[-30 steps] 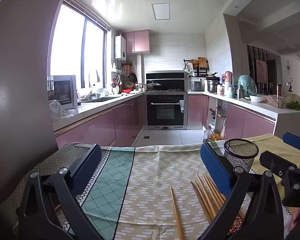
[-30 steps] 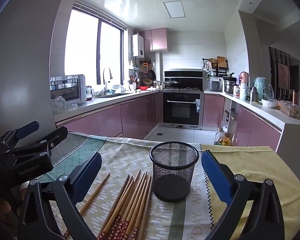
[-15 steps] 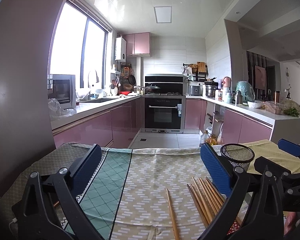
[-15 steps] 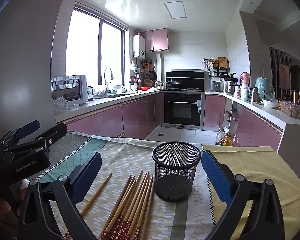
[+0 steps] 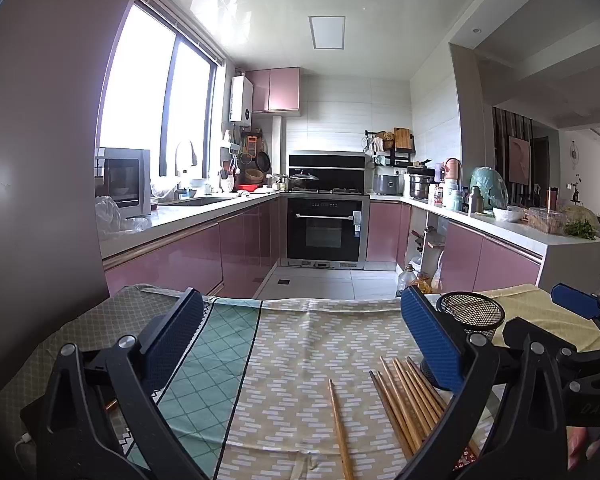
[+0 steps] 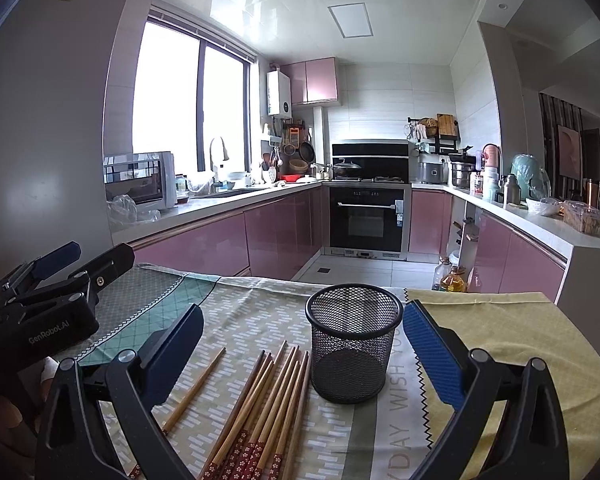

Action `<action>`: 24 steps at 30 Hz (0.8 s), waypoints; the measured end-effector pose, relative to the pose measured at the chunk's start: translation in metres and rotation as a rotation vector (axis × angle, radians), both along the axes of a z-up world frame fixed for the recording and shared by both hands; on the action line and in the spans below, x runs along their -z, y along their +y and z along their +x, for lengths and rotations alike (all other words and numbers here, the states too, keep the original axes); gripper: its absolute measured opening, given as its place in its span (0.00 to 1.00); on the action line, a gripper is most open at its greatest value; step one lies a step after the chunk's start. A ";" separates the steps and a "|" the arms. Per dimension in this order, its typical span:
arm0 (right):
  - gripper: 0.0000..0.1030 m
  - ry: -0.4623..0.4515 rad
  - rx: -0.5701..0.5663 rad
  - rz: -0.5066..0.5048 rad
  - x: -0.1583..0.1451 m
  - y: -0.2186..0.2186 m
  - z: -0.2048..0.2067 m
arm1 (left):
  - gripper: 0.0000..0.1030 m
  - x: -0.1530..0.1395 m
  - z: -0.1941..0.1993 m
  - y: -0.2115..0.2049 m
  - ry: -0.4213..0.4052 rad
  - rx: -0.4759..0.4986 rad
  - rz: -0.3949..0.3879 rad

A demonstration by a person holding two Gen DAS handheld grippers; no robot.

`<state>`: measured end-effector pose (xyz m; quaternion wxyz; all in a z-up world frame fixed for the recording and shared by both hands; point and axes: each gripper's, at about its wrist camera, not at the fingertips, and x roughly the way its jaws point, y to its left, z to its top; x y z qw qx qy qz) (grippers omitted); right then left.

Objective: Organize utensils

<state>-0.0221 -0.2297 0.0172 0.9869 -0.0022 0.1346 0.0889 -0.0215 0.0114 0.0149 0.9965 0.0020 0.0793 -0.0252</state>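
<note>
A black mesh cup (image 6: 354,344) stands empty on the cloth-covered table; it also shows in the left wrist view (image 5: 471,316). Several wooden chopsticks (image 6: 266,404) with red patterned ends lie bunched to its left, and one single chopstick (image 6: 194,390) lies apart further left. In the left wrist view the bunch (image 5: 408,400) and the single chopstick (image 5: 340,428) lie ahead. My left gripper (image 5: 300,344) is open and empty above the cloth. My right gripper (image 6: 302,344) is open and empty, just before the cup and chopsticks.
The table carries patterned cloths (image 5: 300,360) and a yellow cloth (image 6: 500,332) at right. Beyond the table's far edge are the kitchen floor, pink cabinets (image 6: 284,232) and an oven (image 6: 366,220).
Both grippers have tilted or drawn back slightly, so the table sits lower in each view. Both stay open. The chopsticks and cup have not moved.
</note>
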 end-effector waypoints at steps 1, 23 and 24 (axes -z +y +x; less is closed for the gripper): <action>0.94 0.001 -0.001 0.000 0.000 0.001 0.001 | 0.95 0.000 0.000 0.001 0.000 0.000 -0.001; 0.94 0.005 -0.004 0.004 0.002 0.001 0.002 | 0.95 0.000 -0.001 0.001 0.006 0.001 -0.004; 0.94 0.005 -0.004 0.004 0.002 0.001 0.002 | 0.95 0.000 -0.001 0.001 0.006 0.001 -0.004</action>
